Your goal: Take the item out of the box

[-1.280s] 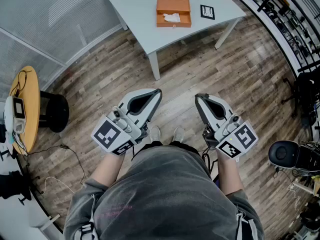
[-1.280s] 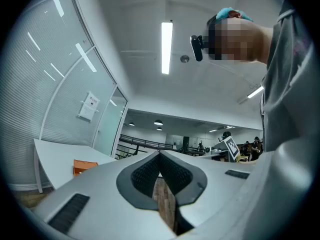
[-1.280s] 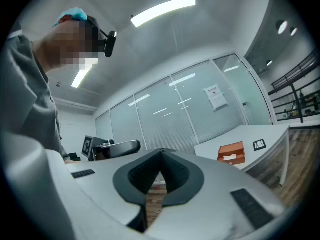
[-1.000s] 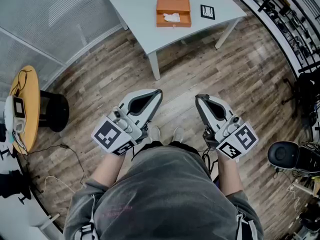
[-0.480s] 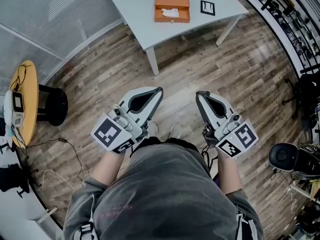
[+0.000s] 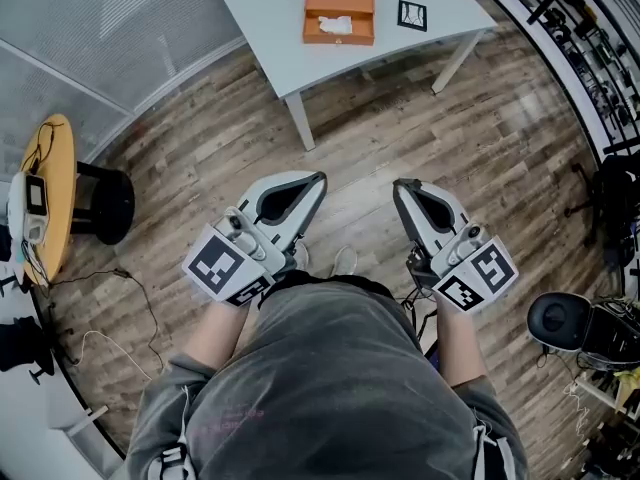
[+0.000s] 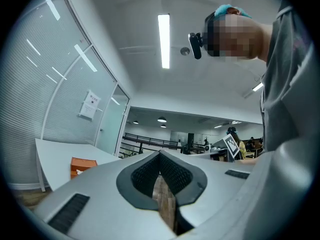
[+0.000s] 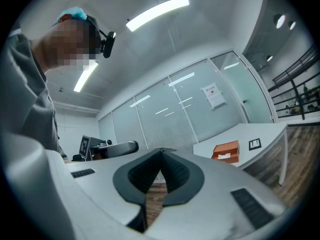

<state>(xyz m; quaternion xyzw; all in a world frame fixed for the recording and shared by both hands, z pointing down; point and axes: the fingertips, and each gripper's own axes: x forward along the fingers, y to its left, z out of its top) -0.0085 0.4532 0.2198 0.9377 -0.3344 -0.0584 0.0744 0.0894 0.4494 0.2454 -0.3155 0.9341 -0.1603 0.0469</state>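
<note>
An open orange box (image 6: 339, 15) with a white item (image 6: 336, 25) inside sits on the light grey table (image 6: 300, 43) at the top of the head view. It also shows as a small orange box (image 7: 82, 165) in the left gripper view and as an orange box (image 8: 225, 151) in the right gripper view. My left gripper (image 6: 319, 180) and right gripper (image 6: 400, 185) are held side by side over the wooden floor, well short of the table. Both are shut with nothing between their jaws.
A black-and-white marker card (image 6: 412, 15) lies on the table right of the box. A round yellow side table (image 6: 45, 198) with devices and cables stands at the left. A black office chair (image 6: 575, 323) is at the right. Shelving (image 6: 590, 58) runs along the right wall.
The table and box have slid upward in the head view as the person moves toward them. Both grippers keep their pose, shut and empty.
</note>
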